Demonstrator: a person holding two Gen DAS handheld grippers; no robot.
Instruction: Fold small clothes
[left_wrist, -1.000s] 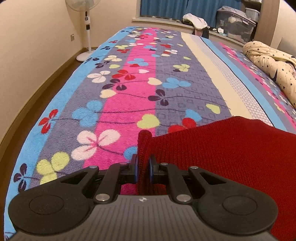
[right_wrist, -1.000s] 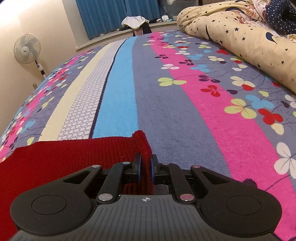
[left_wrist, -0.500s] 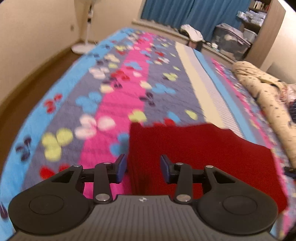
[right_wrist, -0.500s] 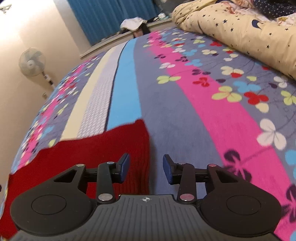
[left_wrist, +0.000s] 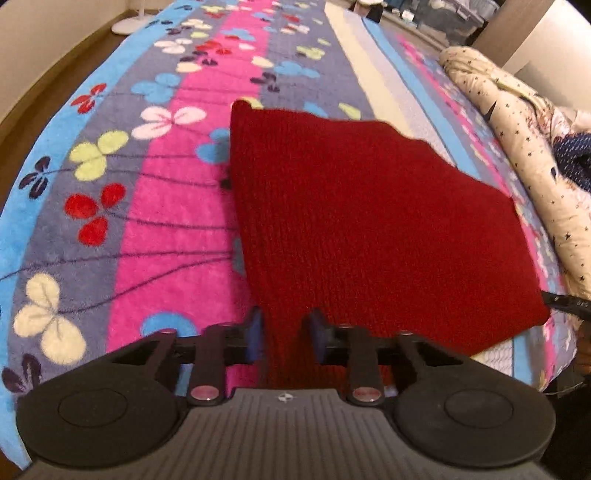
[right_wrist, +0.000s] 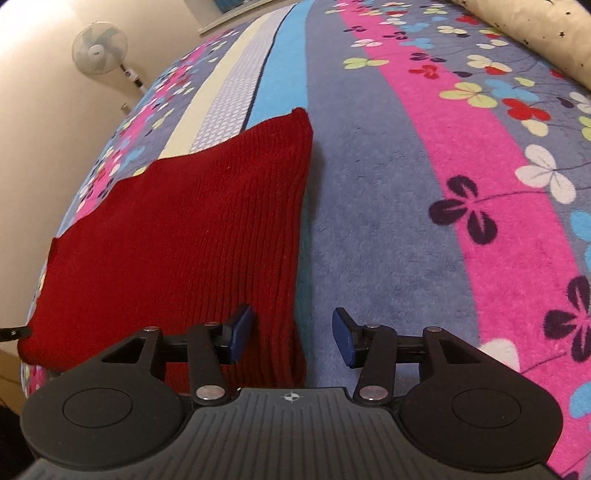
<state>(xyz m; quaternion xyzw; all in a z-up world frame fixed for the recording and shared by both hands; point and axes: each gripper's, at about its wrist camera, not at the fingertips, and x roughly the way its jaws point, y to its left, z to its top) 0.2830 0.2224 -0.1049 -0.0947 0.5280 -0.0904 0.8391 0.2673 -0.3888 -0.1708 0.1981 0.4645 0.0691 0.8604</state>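
**Left wrist view: red knit folded flat, both my grippers regrasping near corners**

Red knit garment (left_wrist: 369, 229) lies flat on the floral blanket (left_wrist: 155, 221), folded to a rough rectangle, far edge square-ish, one far corner slightly peaked. Right wrist view shows the same piece (right_wrist: 177, 236), its right edge running straight up from my fingers.

My left gripper (left_wrist: 282, 334): jaws closing, near-left corner strip of the knit is between the pads. A sliver of gap still shows at each pad, so I read it as not yet clamped. My right gripper (right_wrist: 291, 334): jaws also closing but plainly apart; the knit's near-right corner sits against the left pad, the right pad is over bare blanket. Nothing gripped there.

To do this step well, my take:
- catch all layers at each corner, not just the top ply
- right side should shift inward a bit so the edge is centred between the pads
- clamp both before lifting, keep both hands level so the fold line stays straight

Versus a second ago: then both grippers were clamped on the far corners, carrying them forward. Half a second ago both had let go and stood wide. Now I've pulled back to the near edge, cameras pitched steeper down, and much more of the garment shows. Quilt (left_wrist: 524, 155) at the right stays put.
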